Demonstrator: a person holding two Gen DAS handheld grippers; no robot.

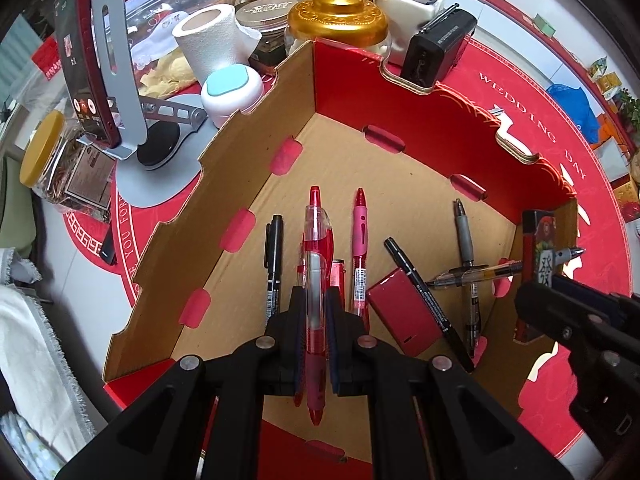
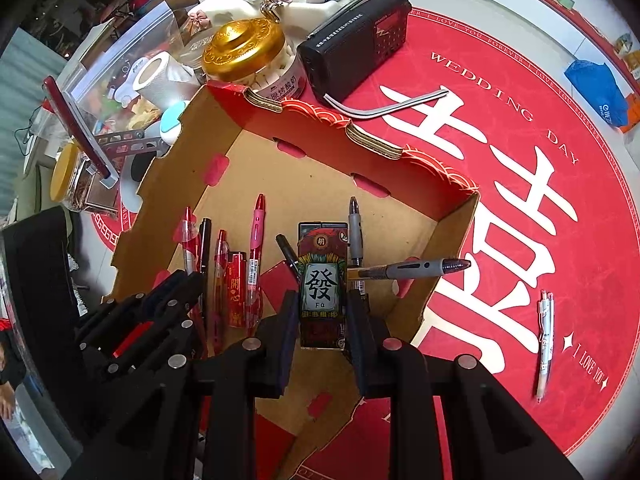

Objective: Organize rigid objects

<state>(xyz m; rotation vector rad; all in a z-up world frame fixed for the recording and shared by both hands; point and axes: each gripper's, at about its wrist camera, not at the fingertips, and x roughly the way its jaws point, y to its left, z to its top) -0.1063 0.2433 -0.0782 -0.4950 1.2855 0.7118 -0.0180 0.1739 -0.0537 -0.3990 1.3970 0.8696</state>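
An open cardboard box (image 1: 256,184) with red outer walls holds several pens, a pink pen (image 1: 360,240) and a red case (image 1: 404,312). My left gripper (image 1: 316,312) is shut on a red clear pen (image 1: 316,264) and holds it over the box's left part. My right gripper (image 2: 322,320) is shut on a small patterned box with a mahjong picture (image 2: 322,284), over the box's right side; it also shows in the left wrist view (image 1: 540,248). A grey pen (image 2: 416,269) rests across the box's right wall.
Behind the box stand a gold-lidded jar (image 2: 244,52), a black radio (image 2: 356,40), a paper roll (image 1: 212,40), a phone on a stand (image 1: 86,64) and a yellow-lidded jar (image 1: 44,156). A white pen (image 2: 545,332) lies on the red mat (image 2: 520,120) at the right.
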